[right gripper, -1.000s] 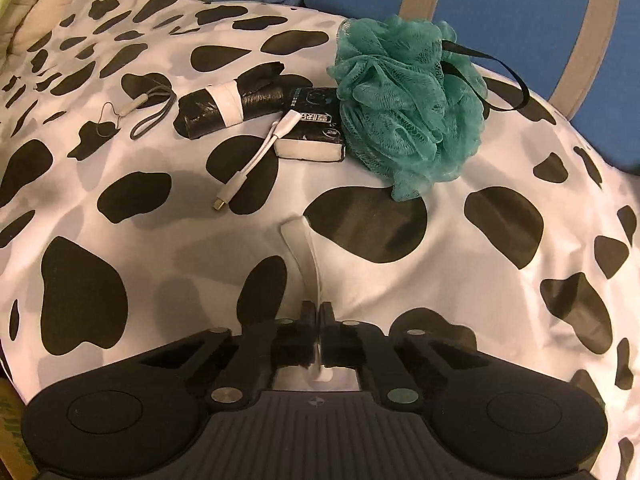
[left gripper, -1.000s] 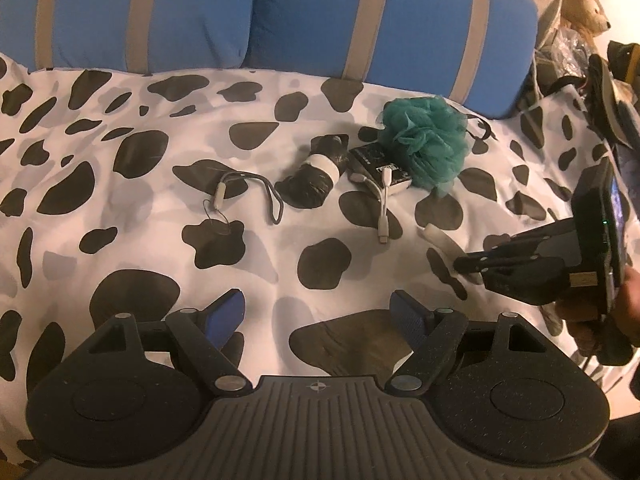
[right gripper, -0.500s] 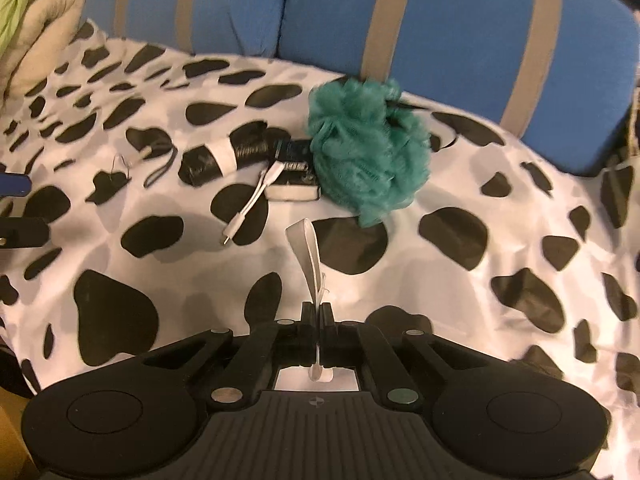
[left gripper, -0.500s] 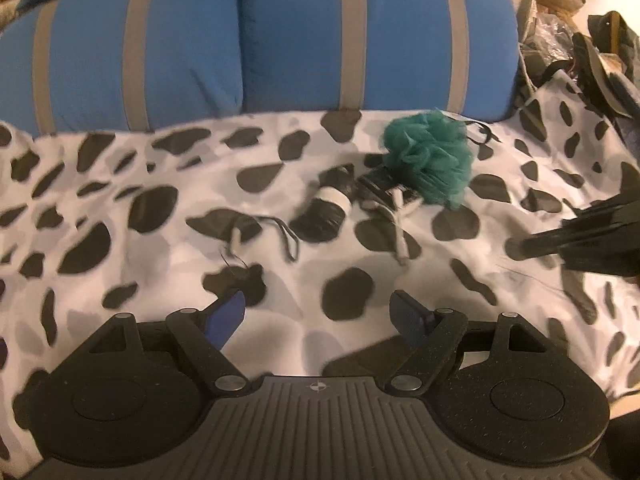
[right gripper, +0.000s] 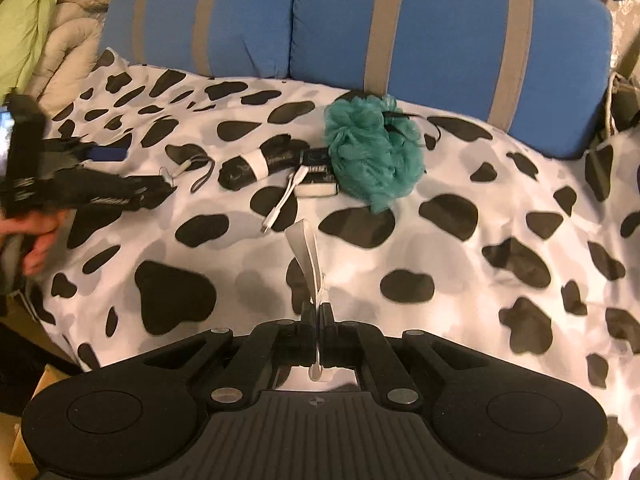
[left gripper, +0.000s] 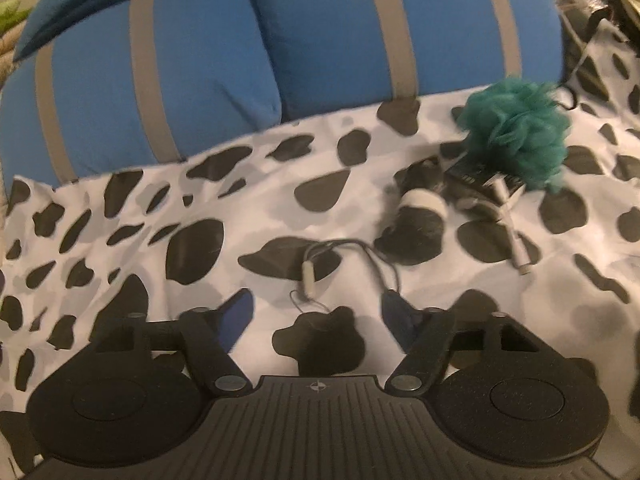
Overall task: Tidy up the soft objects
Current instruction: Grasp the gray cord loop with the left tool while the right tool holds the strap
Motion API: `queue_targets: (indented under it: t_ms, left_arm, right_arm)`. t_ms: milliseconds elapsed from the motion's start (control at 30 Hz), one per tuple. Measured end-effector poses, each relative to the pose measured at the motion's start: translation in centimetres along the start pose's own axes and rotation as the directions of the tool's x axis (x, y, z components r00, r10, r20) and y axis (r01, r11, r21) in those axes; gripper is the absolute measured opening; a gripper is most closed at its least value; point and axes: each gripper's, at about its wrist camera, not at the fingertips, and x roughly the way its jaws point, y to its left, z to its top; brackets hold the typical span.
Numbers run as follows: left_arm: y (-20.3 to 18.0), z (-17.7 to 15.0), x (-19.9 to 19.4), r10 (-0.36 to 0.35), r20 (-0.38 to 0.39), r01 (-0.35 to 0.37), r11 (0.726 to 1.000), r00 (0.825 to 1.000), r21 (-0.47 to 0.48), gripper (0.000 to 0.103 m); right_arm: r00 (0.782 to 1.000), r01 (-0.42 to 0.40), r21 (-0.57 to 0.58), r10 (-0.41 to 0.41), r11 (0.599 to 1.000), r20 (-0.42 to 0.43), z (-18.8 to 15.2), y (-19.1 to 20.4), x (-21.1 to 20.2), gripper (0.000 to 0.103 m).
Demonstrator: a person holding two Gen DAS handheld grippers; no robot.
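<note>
I see a bed cover (right gripper: 460,184) that is white with black cow spots. Behind it lean two big blue cushions (right gripper: 440,28) with grey stripes. At the far left sits a cream knotted cushion (right gripper: 68,48) and something light green.

My right gripper (right gripper: 319,314) is pinched tight on a thin pale strap (right gripper: 306,252), which sticks up over the cover.

My left gripper (left gripper: 316,316) has just been closing, but its jaws stand apart with nothing pressed between them. A small grey cord loop (left gripper: 352,252) lies on the cover just ahead of it.

Further back, a green puffy sponge (right gripper: 374,156) lies against a small dark box (right gripper: 316,160), beside a black roll (right gripper: 256,164) and a white cable (right gripper: 282,204).
</note>
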Motion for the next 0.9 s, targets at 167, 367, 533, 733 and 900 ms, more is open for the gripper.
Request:
queue_targets:
  t_ms: [167, 367, 533, 733, 900]
  left_arm:
    - [0.5, 0.2, 2.0, -0.003, -0.032, 0.003, 1.000, 1.000, 0.013, 0.057]
    - [0.9, 0.5, 4.0, -0.026, -0.044, 0.026, 1.000, 0.999, 0.009, 0.048]
    - [1.4, 0.7, 5.6, -0.049, -0.073, 0.047, 0.999, 0.996, -0.025, 0.040]
    - [1.8, 1.3, 6.6, -0.082, -0.084, 0.076, 0.994, 0.993, -0.073, 0.028]
    - [1.8, 2.0, 7.1, -0.085, -0.126, 0.073, 0.992, 0.988, -0.102, 0.009]
  right_arm:
    - [1.000, -0.007, 0.027, 0.006, 1.000, 0.006, -0.3, -0.6, -0.5, 0.003]
    - [1.000, -0.019, 0.048, 0.018, 0.999, 0.025, -0.1, -1.2, -1.0, 0.003]
    - [0.998, -0.041, 0.062, 0.038, 0.997, 0.042, 0.4, -1.7, -1.3, 0.003]
    - [0.997, -0.058, 0.078, 0.054, 0.995, 0.052, 0.7, -2.4, -1.8, 0.003]
    - [0.997, -0.055, 0.089, 0.050, 0.995, 0.050, 0.7, -2.8, -1.7, 0.003]
